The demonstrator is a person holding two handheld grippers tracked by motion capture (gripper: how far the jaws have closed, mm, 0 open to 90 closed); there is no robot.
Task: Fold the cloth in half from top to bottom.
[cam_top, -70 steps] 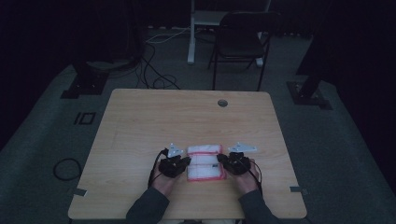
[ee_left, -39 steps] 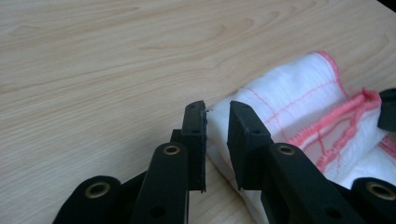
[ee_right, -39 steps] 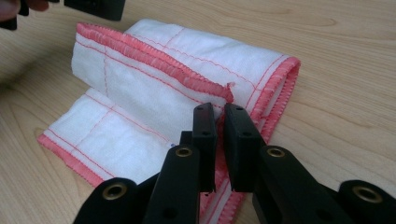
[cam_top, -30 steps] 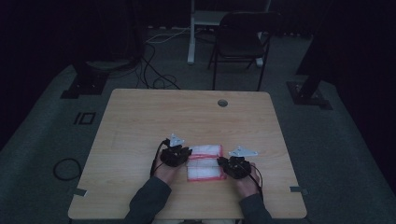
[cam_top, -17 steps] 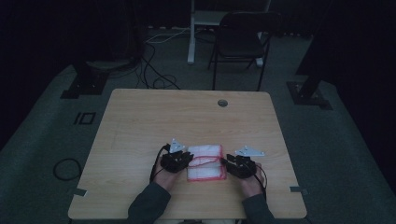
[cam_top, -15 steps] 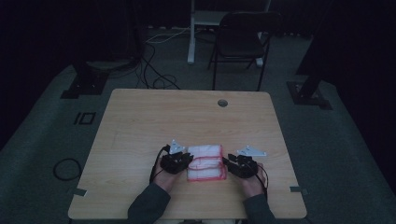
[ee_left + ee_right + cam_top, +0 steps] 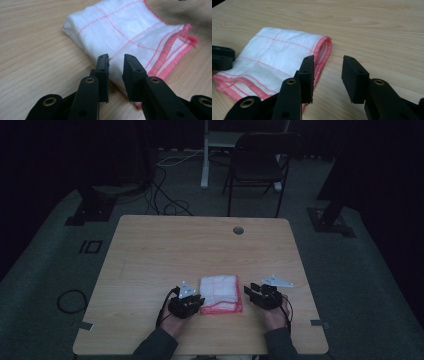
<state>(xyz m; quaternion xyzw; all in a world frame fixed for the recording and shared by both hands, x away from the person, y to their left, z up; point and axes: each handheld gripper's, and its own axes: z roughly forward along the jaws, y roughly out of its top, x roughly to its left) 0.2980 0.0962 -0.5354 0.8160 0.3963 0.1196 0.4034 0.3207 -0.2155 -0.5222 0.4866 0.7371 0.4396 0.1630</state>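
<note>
High view shows the folded cloth (image 7: 220, 293) flat on the desk (image 7: 200, 245), left gripper (image 7: 191, 302) and right gripper (image 7: 256, 292) fingers apart and empty, the right's having just been opening, so regrasping an edge likely comes next.

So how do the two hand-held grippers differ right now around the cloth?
The left hand-held gripper has a narrow jaw gap, aimed at the folded cloth; the right hand-held gripper has just been opening wider, nothing between its jaws. Left touches the cloth's edge; right sits apart on bare table. Both are open.
</note>
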